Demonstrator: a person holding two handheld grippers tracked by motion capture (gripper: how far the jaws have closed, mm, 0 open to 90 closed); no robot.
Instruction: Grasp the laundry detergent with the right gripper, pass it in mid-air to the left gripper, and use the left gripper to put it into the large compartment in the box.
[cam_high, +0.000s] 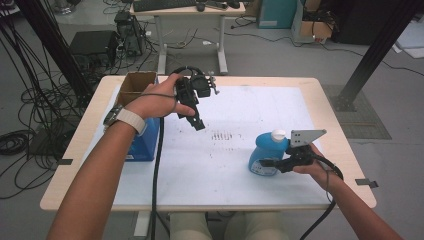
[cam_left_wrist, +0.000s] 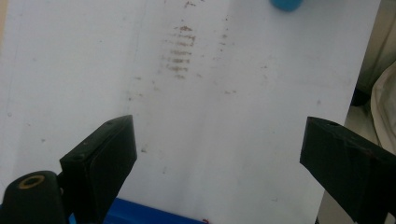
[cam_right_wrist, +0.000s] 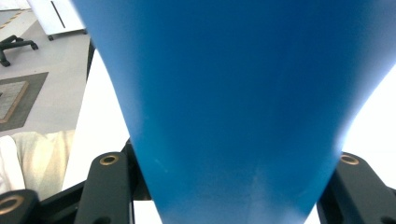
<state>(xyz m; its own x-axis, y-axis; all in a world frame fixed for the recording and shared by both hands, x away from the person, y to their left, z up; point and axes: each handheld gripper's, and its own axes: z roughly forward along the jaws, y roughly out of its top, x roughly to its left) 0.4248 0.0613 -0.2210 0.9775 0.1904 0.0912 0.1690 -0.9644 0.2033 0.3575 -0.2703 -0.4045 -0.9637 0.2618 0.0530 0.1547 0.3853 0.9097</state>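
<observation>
grey floor (cam_high: 280, 55), tangled cables (cam_high: 30, 105), desk (cam_high: 190, 10)

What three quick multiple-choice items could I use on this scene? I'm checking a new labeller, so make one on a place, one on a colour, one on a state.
1. Where does the blue bottle stand on the white mat?
A. On its right part, near the person
B. At its far left corner
C. Inside the cardboard box

2. What colour is the bottle's cap?
A. Red
B. White
C. Black

3. How is the left gripper?
A. Shut on the bottle
B. Lying on the floor
C. Open, holding nothing

Answers:
1. A: the high view shows the bottle on the mat's right part, at the right gripper, whose jaws flank it.
2. B: the cap looks white against the blue body.
3. C: in the left gripper view the jaws stand wide apart with only the mat between them.
</observation>
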